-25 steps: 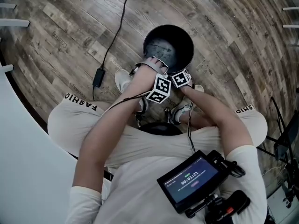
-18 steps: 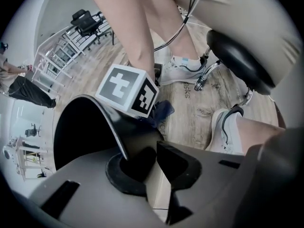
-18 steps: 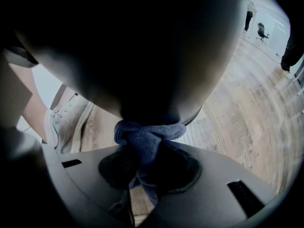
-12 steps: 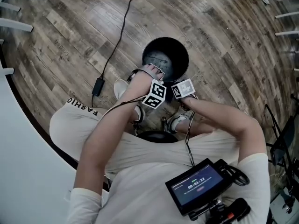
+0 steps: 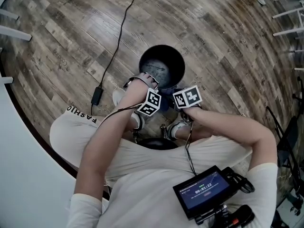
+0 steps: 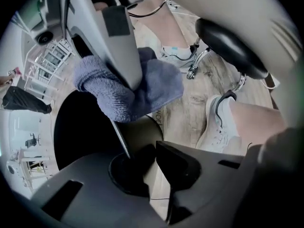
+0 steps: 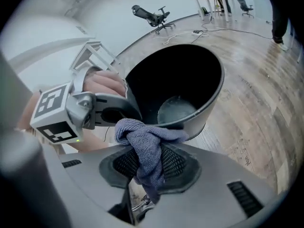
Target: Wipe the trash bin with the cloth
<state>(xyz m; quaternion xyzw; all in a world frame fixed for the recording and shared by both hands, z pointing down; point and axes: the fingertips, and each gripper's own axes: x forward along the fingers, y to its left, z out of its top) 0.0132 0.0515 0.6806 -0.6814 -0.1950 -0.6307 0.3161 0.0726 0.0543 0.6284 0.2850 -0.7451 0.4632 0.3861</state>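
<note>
The black round trash bin (image 5: 161,66) stands upright on the wood floor in front of the person's knees. My left gripper (image 5: 151,82) holds its near-left rim. In the left gripper view the thin rim (image 6: 121,137) runs down between the jaws of the left gripper (image 6: 149,158), which have just closed on it again. My right gripper (image 5: 173,103) hangs by the near rim, shut on a blue-grey cloth (image 7: 147,148). The cloth (image 6: 128,87) is bunched and hangs just above the rim. Seen from the right gripper (image 7: 147,167), the bin (image 7: 216,94) looks empty, with a dull smeared bottom.
A black cable with a power adapter (image 5: 96,95) lies on the floor left of the bin. The person's white shoes (image 6: 223,122) and a stool's black seat (image 6: 232,51) sit close behind the bin. A pale curved surface (image 5: 23,175) lies at the left, and an office chair (image 7: 154,15) stands far off.
The right gripper has risen with the cloth from low beside the bin to its rim. The left hand stays at the rim. The head camera has drawn back a little.
</note>
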